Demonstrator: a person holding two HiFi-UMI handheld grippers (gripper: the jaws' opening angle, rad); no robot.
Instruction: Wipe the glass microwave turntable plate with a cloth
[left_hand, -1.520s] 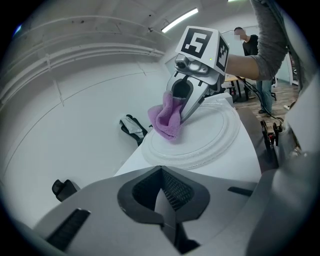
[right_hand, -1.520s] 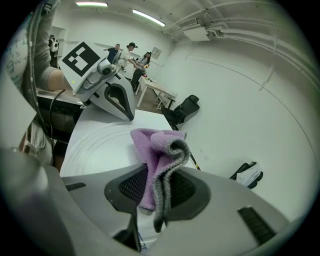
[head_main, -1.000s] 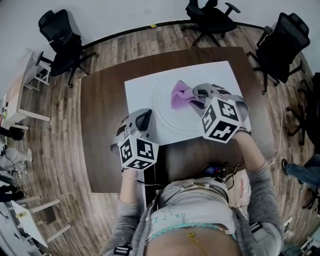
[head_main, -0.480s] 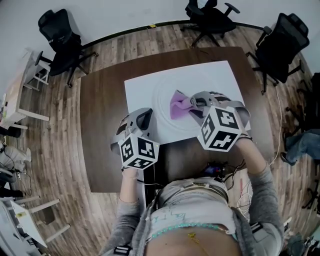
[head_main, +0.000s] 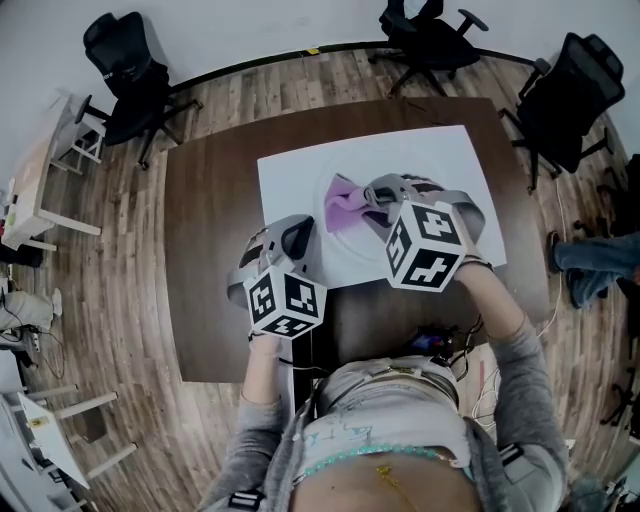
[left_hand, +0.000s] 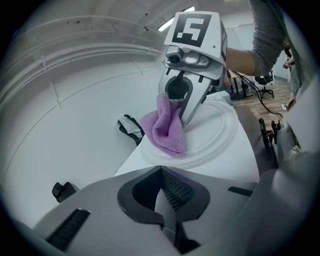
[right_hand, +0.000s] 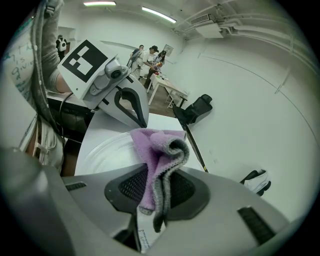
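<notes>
Leftward since a second ago goes our purple fleece cloth (head_main: 342, 205). Our left gripper (head_main: 292, 238) sits closed and empty just beside the clear round glass turntable plate (left_hand: 220, 132). Our right gripper (head_main: 378, 197) is clamped on the cloth, and we'd press flat with overlapping strokes.

Wood floor (head_main: 120, 260), white wall (head_main: 250, 25), brown table (head_main: 210, 250), 3 black chairs (head_main: 125, 75) (wheeled).

No legible text, shirt print (head_main: 342, 432) too faint to read
</notes>
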